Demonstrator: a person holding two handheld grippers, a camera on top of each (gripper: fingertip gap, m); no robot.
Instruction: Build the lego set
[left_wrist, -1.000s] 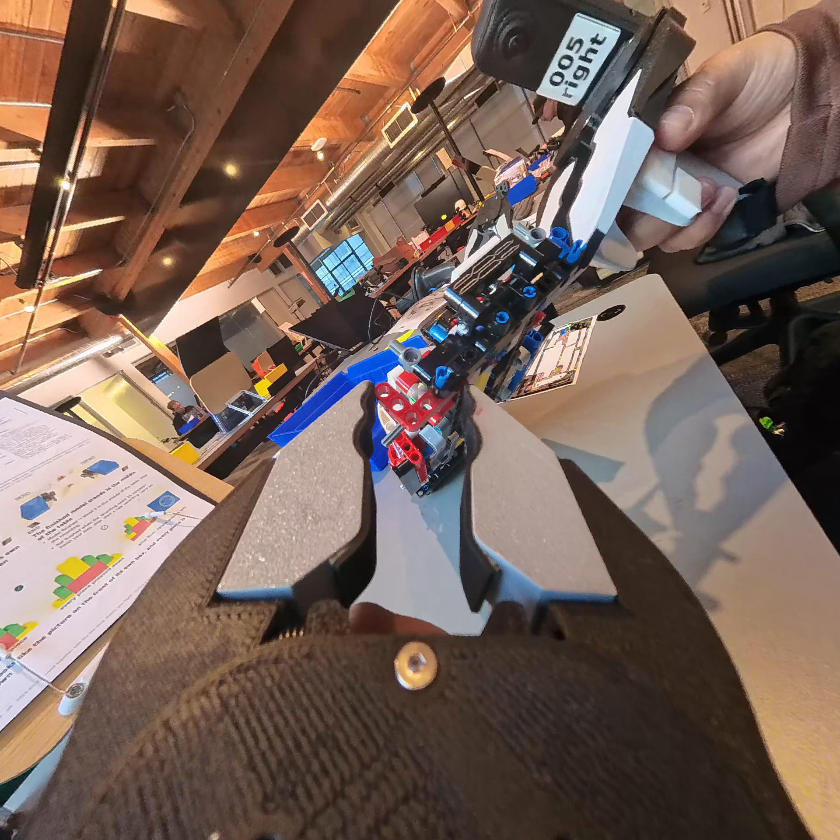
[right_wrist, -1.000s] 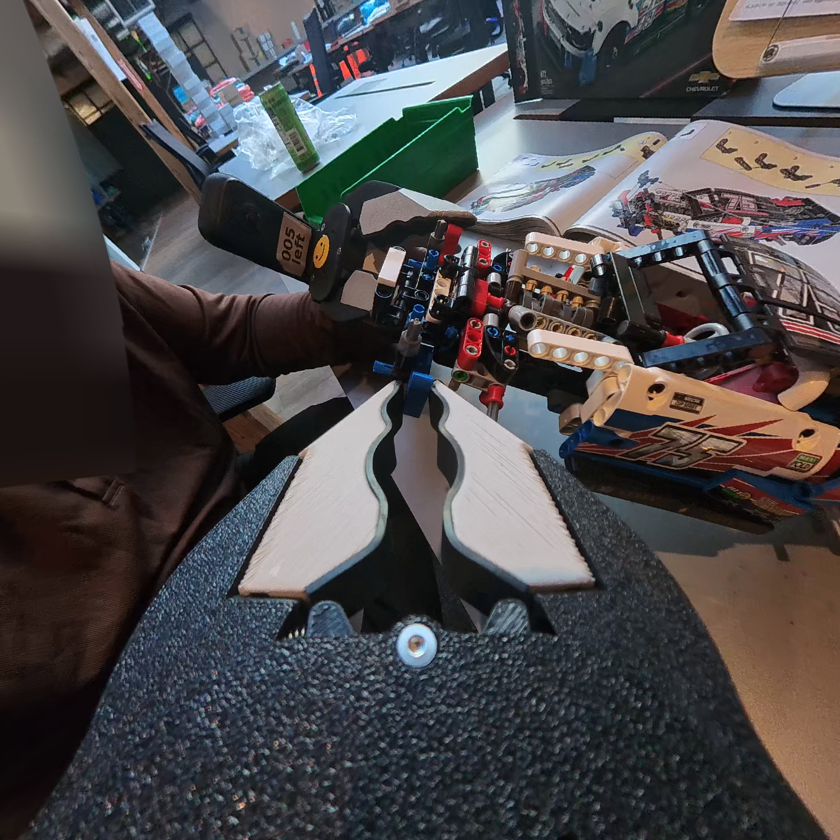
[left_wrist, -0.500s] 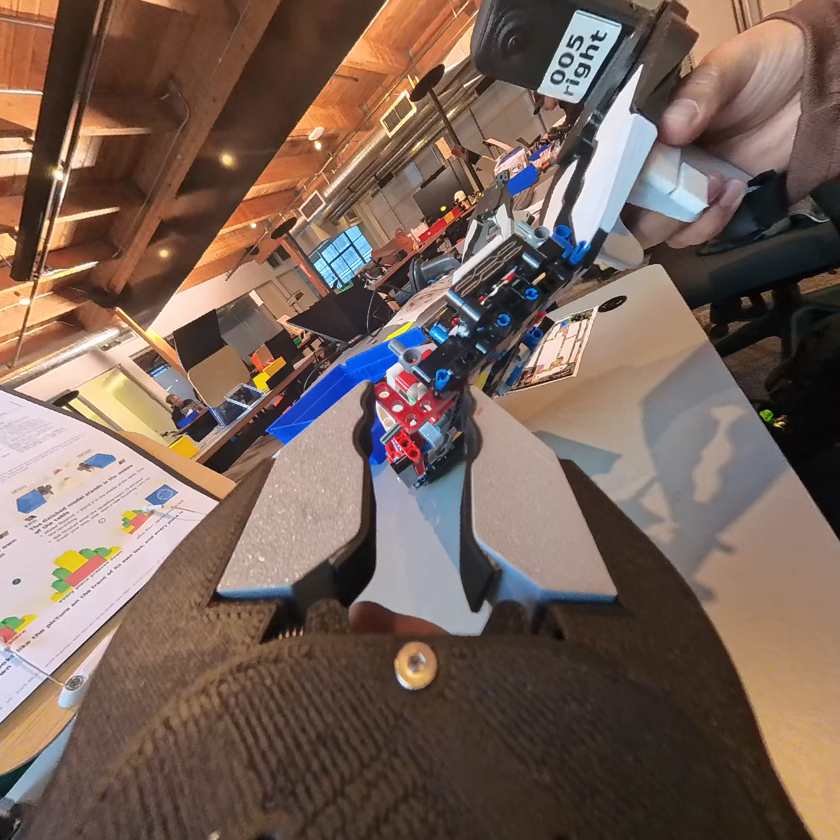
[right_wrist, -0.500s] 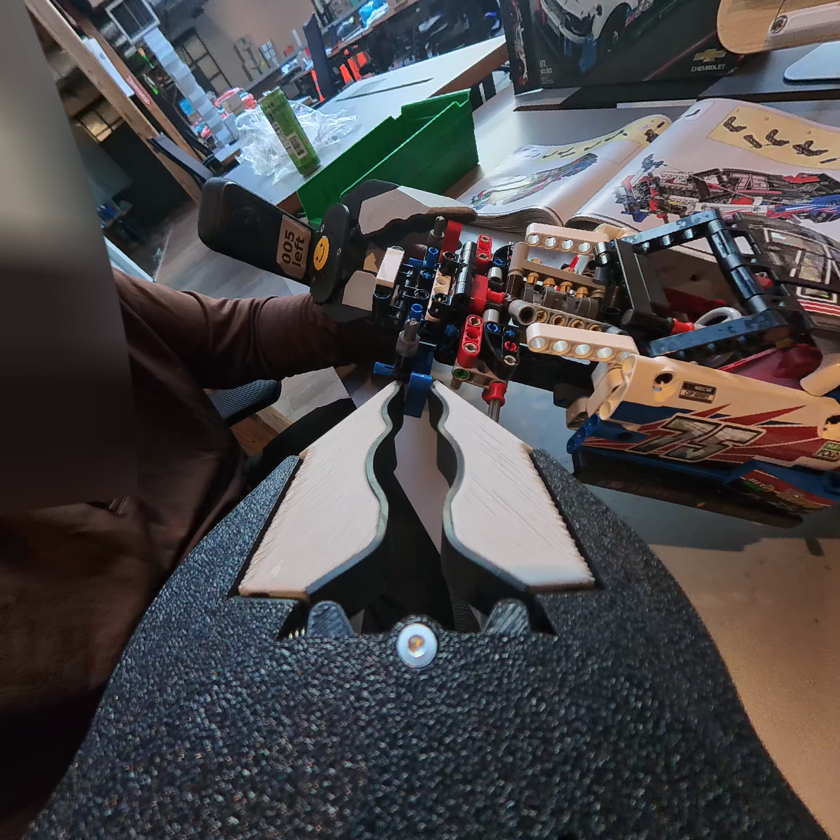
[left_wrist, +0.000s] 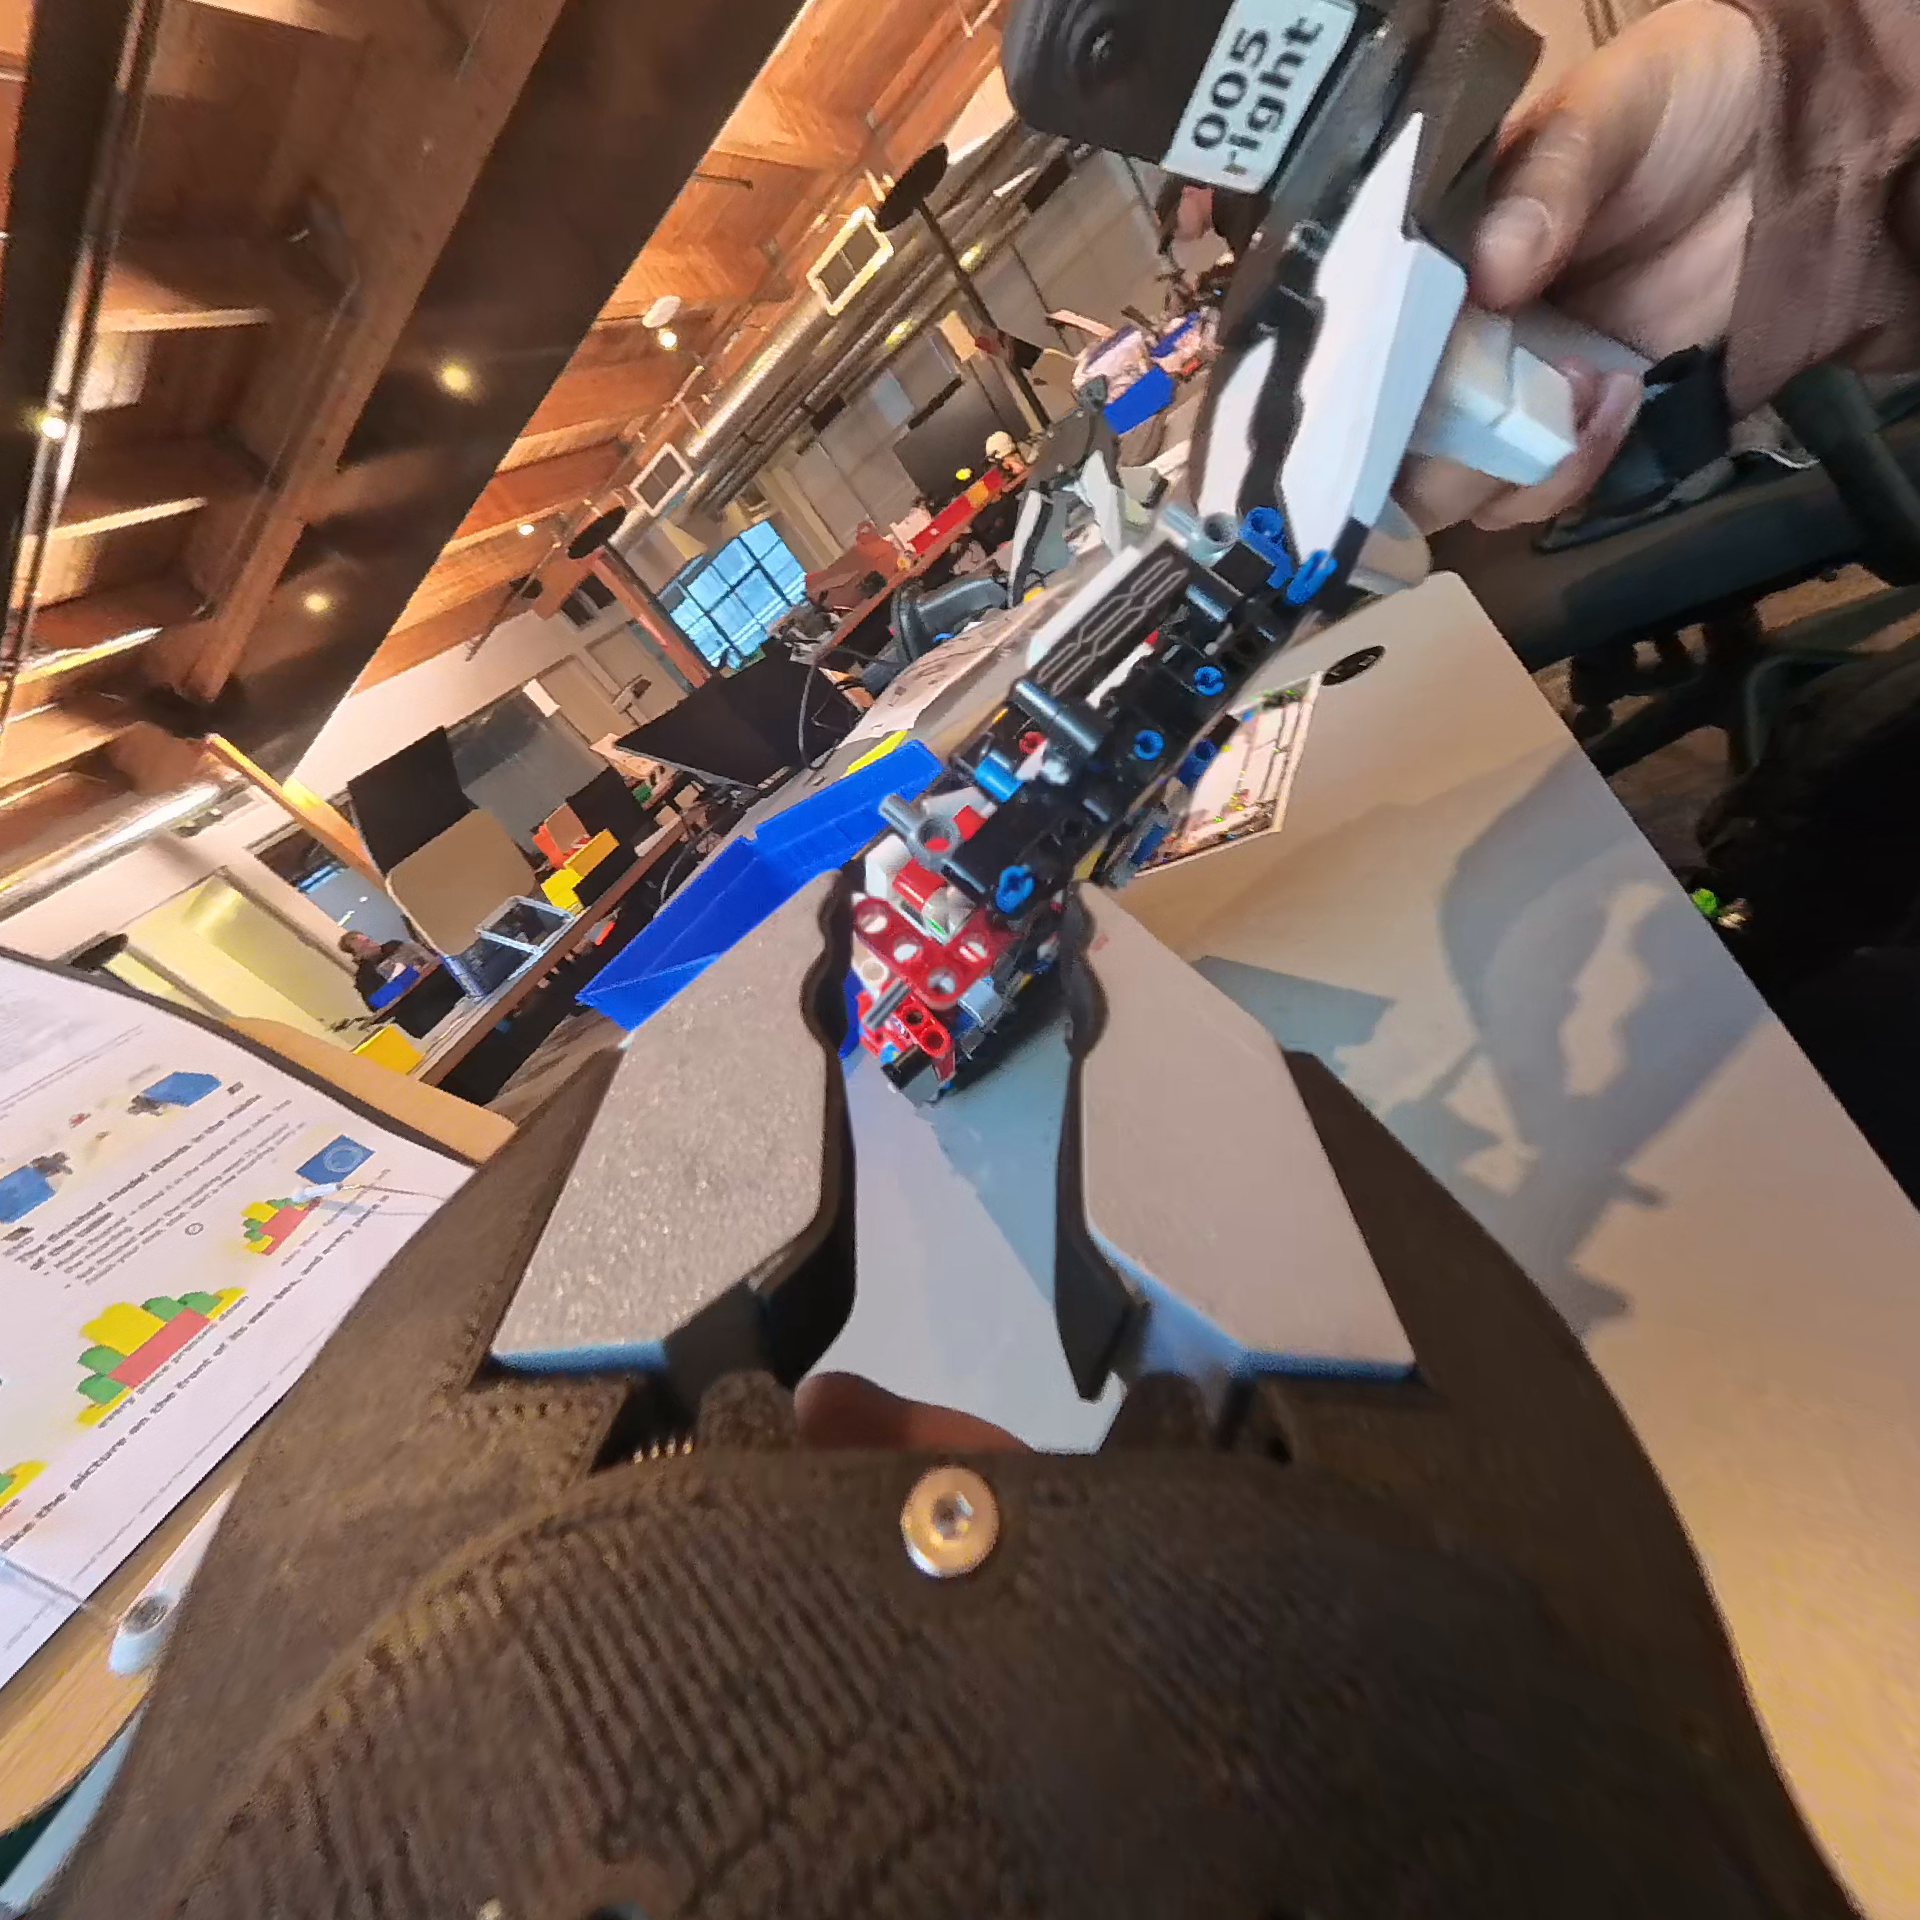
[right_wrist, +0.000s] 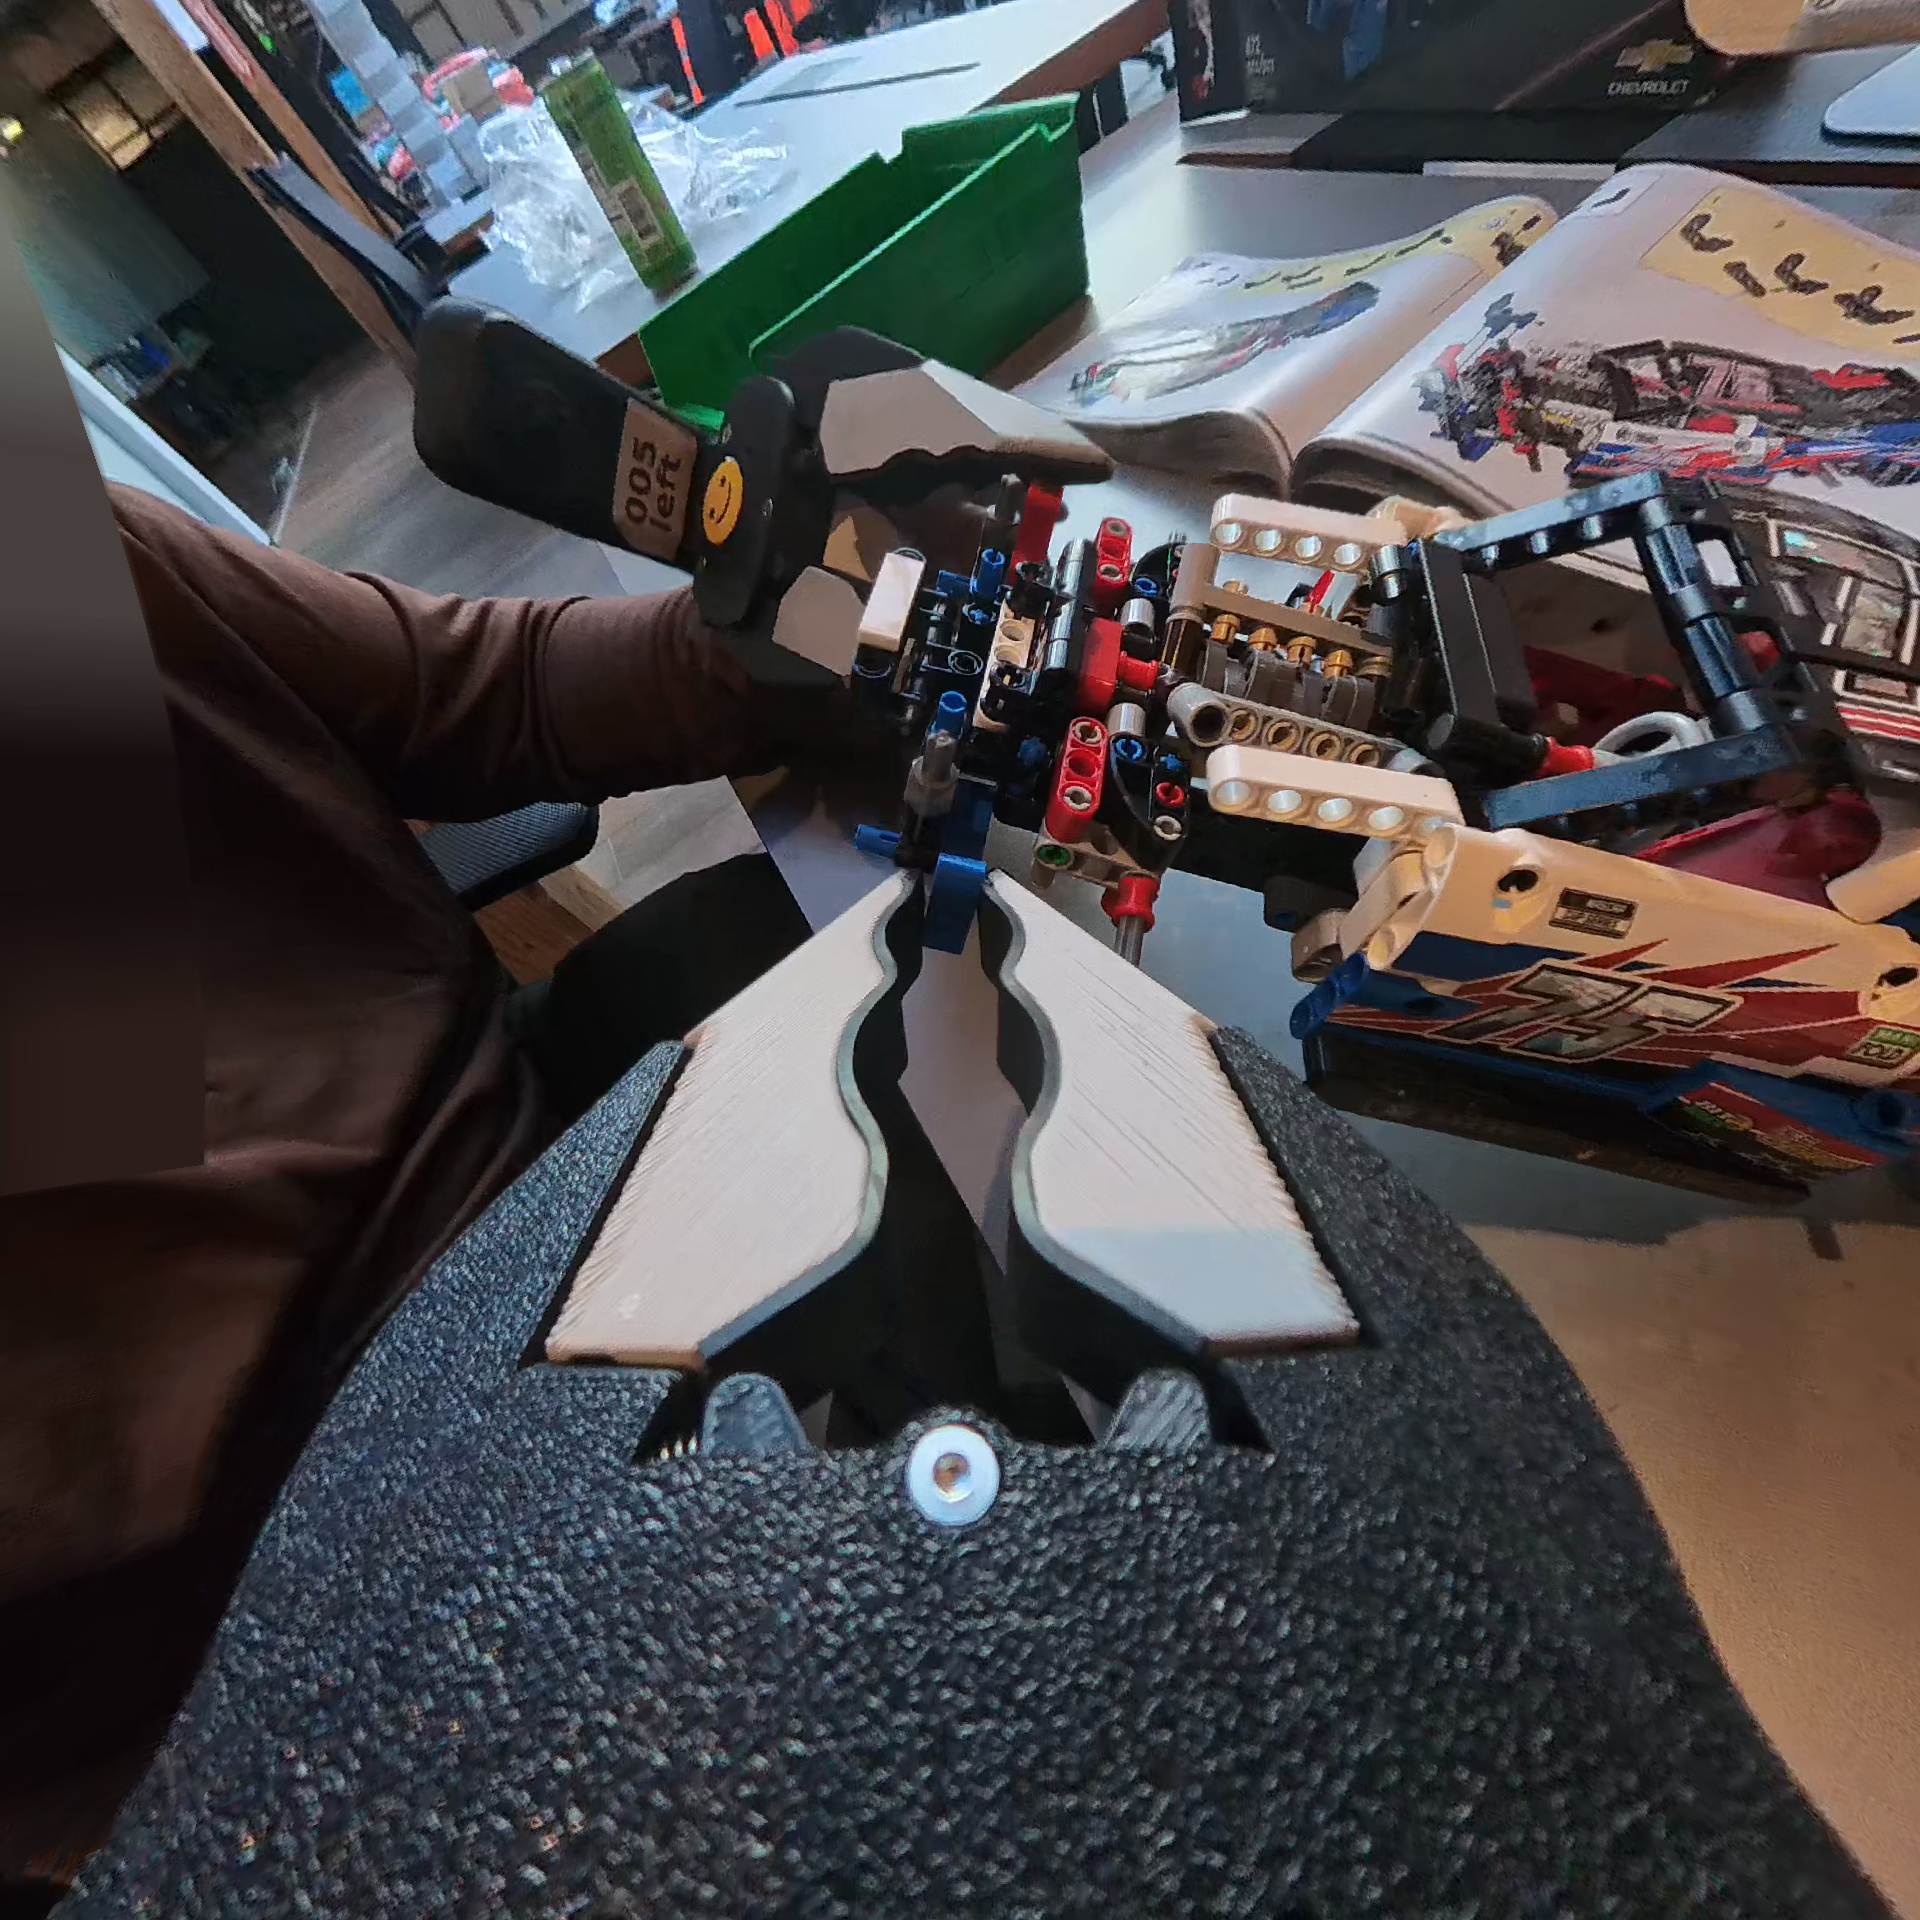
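The lego car is a black, red and white Technic frame with a white, blue and red side panel. It rests partly on the table. My left gripper is shut on the car's red and black end; it also shows in the right wrist view. My right gripper is shut on a small blue piece at the edge of the car's frame. In the left wrist view it comes down from the upper right onto the car's far end, held by a hand.
An open instruction booklet lies behind the car. A green bin, a green can and a dark box stand farther back. In the left wrist view a printed sheet lies at left, and a blue bin stands on the pale table. The left gripper's tips are roughly 8 centimeters from the right gripper's.
Both grippers keep their grips. The grippers and the car have shifted slightly together; the right gripper sits a little higher in the left wrist view.
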